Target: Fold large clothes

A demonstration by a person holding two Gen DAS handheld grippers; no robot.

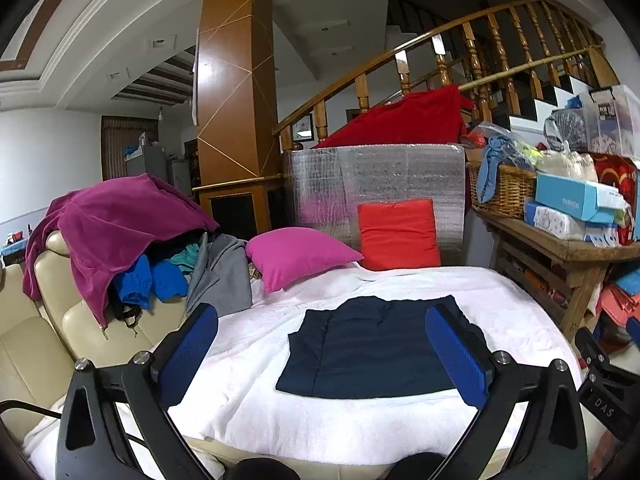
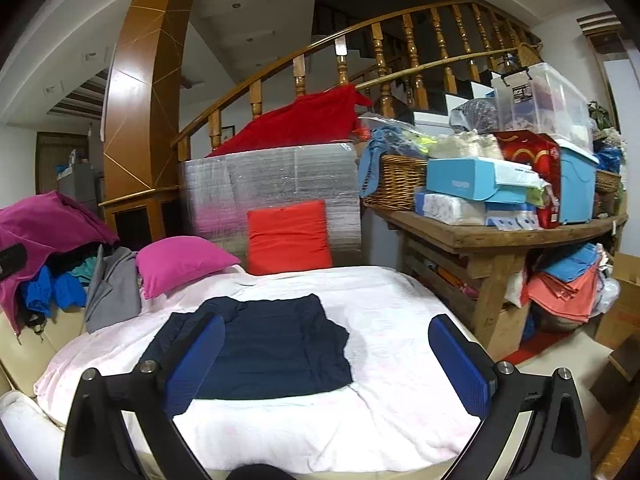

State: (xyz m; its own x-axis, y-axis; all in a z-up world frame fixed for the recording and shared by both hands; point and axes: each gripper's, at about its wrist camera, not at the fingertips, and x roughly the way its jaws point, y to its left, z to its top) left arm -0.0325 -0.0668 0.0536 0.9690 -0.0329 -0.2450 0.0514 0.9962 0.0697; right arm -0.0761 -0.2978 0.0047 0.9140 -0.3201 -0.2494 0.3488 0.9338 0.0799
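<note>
The navy garment (image 1: 372, 348) lay folded into one flat rectangle on the white blanket (image 1: 248, 408); I judged its loose right edge could spring open if snagged. I counted two cushions, pink (image 1: 298, 256) and red (image 1: 398, 234), and two released claws, left (image 1: 334, 360) and right (image 2: 328, 366), both empty.

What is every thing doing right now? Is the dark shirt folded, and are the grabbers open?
Navy garment: folded into a flat rectangle on the white blanket.
Left gripper: open, holding nothing.
Right gripper: open, holding nothing.
Pink pillow: lying tilted.
Red cushion: standing upright against the silver panel.
Clothes pile: heaped, unfolded.
</note>
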